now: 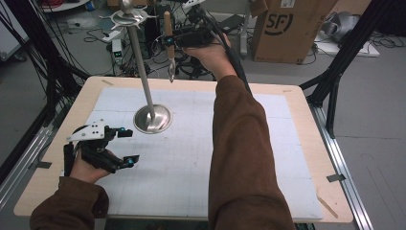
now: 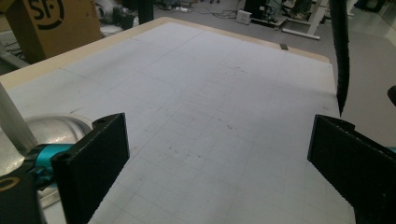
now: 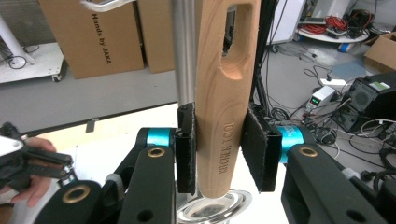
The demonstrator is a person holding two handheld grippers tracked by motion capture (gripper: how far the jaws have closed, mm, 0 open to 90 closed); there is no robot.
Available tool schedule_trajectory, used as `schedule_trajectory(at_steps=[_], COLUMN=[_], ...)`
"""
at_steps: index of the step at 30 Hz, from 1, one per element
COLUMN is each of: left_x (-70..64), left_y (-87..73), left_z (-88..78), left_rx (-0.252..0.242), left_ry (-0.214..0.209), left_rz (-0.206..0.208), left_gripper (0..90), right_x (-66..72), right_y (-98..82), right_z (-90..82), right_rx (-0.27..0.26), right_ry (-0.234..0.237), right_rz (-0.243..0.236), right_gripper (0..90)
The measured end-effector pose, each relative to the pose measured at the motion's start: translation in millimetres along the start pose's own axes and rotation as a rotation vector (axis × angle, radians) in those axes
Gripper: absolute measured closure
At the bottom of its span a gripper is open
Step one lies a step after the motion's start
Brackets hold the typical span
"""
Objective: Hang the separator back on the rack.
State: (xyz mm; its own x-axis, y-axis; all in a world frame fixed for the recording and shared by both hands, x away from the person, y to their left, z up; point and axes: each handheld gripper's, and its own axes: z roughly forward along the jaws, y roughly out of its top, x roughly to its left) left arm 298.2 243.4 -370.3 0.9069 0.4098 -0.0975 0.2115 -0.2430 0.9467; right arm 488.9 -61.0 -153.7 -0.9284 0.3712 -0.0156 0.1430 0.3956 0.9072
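above white mat [image 1: 201,158], right gripper [image 3: 218,147] clamps pale wooden utensil handle [image 3: 224,116].

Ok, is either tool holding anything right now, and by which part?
The right tool is shut on the wooden handle of a kitchen utensil, gripping low on the handle near its end. The left tool stands open, holding nothing.

Kitchen tool [image 1: 168,40] right of stand pole [image 1: 141,72]

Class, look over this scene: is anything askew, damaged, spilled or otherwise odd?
Nothing stands out. The silver metal stand with round base sits upright on the white mat; the right gripper holds the wooden-handled kitchen tool beside its pole.
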Motion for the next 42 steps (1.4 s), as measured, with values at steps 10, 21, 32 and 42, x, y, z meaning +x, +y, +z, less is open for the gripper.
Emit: schedule_trajectory(at_steps=[10,21,32,42], left_x=[-2.0,-2.1,-1.7,-1.0], left_y=[0.2,-0.1,-1.1,-1.3], left_z=[0.6,0.7,0.6,0.0], left_rx=[0.009,0.012,0.012,0.014], left_ry=[-0.007,-0.010,-0.007,-0.008], left_rz=[0.004,0.006,0.000,0.000], left_gripper=[6.1,6.1,6.1,6.1], right_x=[-5.4,-4.6,-9.9,-5.0], right_y=[8.5,8.3,6.7,7.8], right_z=[13.9,18.0,16.7,25.1], right_rx=[0.000,0.001,-0.009,-0.006], right_ry=[-0.010,-0.002,-0.006,0.028], right_rz=[0.015,0.016,0.026,0.005], right_gripper=[67.6,67.6,67.6,67.6])
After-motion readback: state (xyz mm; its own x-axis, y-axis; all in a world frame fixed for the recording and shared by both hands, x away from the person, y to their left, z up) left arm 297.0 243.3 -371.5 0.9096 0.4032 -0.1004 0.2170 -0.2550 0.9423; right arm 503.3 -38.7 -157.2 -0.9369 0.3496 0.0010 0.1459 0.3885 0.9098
